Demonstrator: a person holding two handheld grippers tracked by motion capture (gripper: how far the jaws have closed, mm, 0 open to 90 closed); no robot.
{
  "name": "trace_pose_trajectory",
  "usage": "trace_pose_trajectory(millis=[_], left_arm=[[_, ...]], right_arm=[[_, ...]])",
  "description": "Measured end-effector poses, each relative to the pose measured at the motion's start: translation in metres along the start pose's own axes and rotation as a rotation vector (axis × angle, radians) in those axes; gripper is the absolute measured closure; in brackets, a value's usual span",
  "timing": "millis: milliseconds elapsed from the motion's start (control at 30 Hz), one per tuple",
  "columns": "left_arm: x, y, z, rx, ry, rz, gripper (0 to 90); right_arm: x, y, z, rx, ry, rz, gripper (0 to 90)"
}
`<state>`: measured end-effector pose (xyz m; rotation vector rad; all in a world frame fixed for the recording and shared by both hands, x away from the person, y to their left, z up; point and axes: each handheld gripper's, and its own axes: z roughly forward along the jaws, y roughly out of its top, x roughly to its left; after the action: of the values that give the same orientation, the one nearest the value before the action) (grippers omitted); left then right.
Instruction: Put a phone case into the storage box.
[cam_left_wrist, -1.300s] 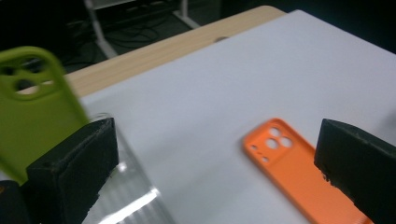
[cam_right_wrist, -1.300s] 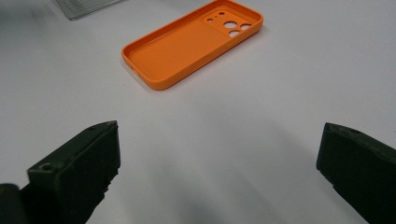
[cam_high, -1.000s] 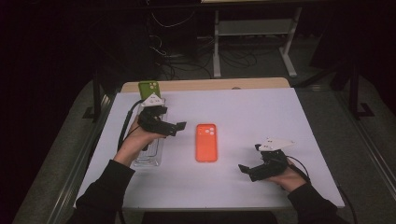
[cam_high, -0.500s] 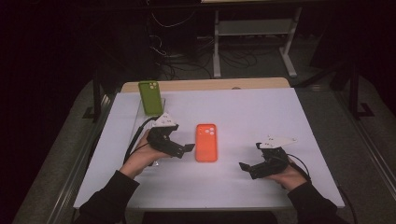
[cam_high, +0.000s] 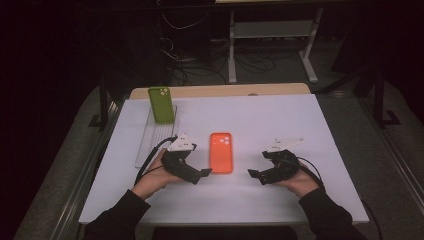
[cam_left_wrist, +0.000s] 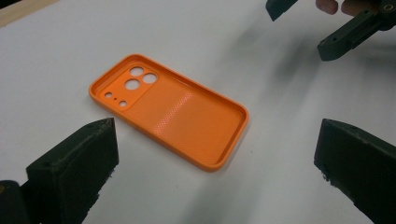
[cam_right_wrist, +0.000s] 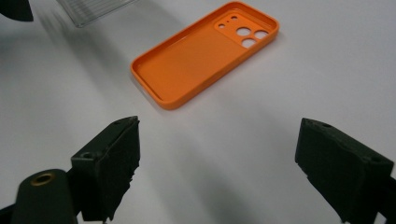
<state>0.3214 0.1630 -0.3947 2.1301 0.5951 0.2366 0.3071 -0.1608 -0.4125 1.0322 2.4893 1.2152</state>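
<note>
An orange phone case (cam_high: 221, 152) lies hollow side up in the middle of the white table (cam_high: 260, 115). My left gripper (cam_high: 200, 176) sits just left of the case's near end, open and empty; in the left gripper view the orange case (cam_left_wrist: 170, 108) lies ahead between its jaws. My right gripper (cam_high: 256, 176) rests to the right of the case, open and empty, and its own view shows the orange case (cam_right_wrist: 205, 52) ahead to the left. A green phone case (cam_high: 161, 104) stands tilted at the far end of a clear ribbed tray (cam_high: 148, 142).
The clear tray's corner (cam_right_wrist: 95, 10) shows at the top left of the right gripper view. The other gripper's jaws (cam_left_wrist: 343, 35) appear at the top right of the left gripper view. A wooden strip (cam_high: 220, 90) borders the table's far edge. Dark floor with cables lies beyond.
My left gripper has moved from beside the tray toward me and to the right, ending next to the orange case's near end. The right gripper has barely moved.
</note>
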Motion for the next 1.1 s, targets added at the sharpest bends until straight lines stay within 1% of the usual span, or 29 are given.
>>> trace_pose_trajectory(millis=[133, 167, 233, 267, 300, 333, 433, 467, 500, 567, 600, 667, 700, 733, 833, 867, 933, 967, 1000, 1033, 1067, 1100], left_arm=[[0.003, -0.001, -0.002, -0.024, -0.006, 0.003, 0.0], [0.004, -0.002, -0.002, -0.03, -0.008, -0.001, 0.0], [0.005, -0.002, -0.001, -0.03, -0.004, 0.003, 0.0], [0.006, -0.003, -0.001, -0.029, -0.008, 0.003, 0.0], [0.006, -0.003, -0.001, -0.031, -0.009, -0.003, 0.0], [0.007, -0.004, 0.0, -0.028, -0.011, 0.001, 0.0], [0.007, -0.004, 0.0, -0.028, -0.01, 0.002, 0.0], [0.007, -0.004, 0.0, -0.028, -0.01, 0.008, 0.0], [0.006, -0.004, 0.0, -0.033, -0.01, 0.005, 0.0], [0.007, -0.004, -0.001, -0.033, -0.01, 0.01, 0.0], [0.007, -0.004, -0.001, -0.036, -0.011, 0.005, 0.0], [0.008, -0.004, -0.001, -0.037, -0.015, 0.004, 0.0], [0.008, -0.004, -0.001, -0.037, -0.017, 0.003, 0.0], [0.007, -0.004, -0.001, -0.039, -0.017, 0.002, 0.0], [0.006, -0.003, -0.001, -0.042, -0.021, 0.003, 0.0], [0.007, -0.003, -0.001, -0.033, -0.018, 0.009, 0.0], [0.007, -0.004, 0.0, -0.035, -0.021, 0.007, 0.0], [0.007, -0.003, 0.0, -0.035, -0.02, 0.008, 0.0], [0.007, -0.003, 0.0, -0.034, -0.02, 0.013, 0.0], [0.005, -0.004, -0.001, -0.036, -0.022, 0.001, 0.0], [0.006, -0.003, -0.001, -0.036, -0.022, 0.004, 0.0], [0.005, -0.003, -0.001, -0.037, -0.022, 0.004, 0.0]], right_arm=[[0.002, 0.011, 0.01, 0.026, 0.027, -0.007, 15.4], [0.003, 0.014, 0.011, 0.034, 0.035, 0.002, 16.8], [0.004, 0.02, 0.016, 0.035, 0.043, -0.001, 20.6], [0.004, 0.022, 0.017, 0.035, 0.043, -0.005, 22.3], [0.005, 0.025, 0.02, 0.038, 0.049, 0.001, 24.3], [0.006, 0.027, 0.021, 0.038, 0.048, 0.0, 26.3], [0.007, 0.037, 0.029, 0.027, 0.052, -0.004, 34.0], [0.008, 0.04, 0.031, 0.032, 0.056, 0.008, 37.3], [0.008, 0.043, 0.034, 0.034, 0.053, 0.001, 40.2], [0.009, 0.047, 0.04, 0.04, 0.056, 0.011, 46.3], [0.01, 0.049, 0.043, 0.045, 0.06, 0.017, 49.2], [0.013, 0.051, 0.049, 0.061, 0.068, 0.018, 55.8], [0.014, 0.053, 0.053, 0.069, 0.074, 0.013, 60.6], [0.015, 0.053, 0.056, 0.077, 0.076, 0.007, 63.0], [0.018, 0.054, 0.065, 0.113, 0.071, 0.007, 71.6], [0.019, 0.053, 0.067, 0.124, 0.072, 0.008, 74.6], [0.021, 0.053, 0.072, 0.143, 0.067, -0.006, 79.8], [0.022, 0.053, 0.074, 0.149, 0.069, -0.017, 81.6], [0.024, 0.053, 0.076, 0.158, 0.07, -0.006, 83.5], [0.026, 0.053, 0.078, 0.163, 0.067, -0.013, 85.4], [0.028, 0.053, 0.08, 0.175, 0.069, -0.014, 87.1], [0.028, 0.052, 0.081, 0.178, 0.068, -0.027, 87.6]])
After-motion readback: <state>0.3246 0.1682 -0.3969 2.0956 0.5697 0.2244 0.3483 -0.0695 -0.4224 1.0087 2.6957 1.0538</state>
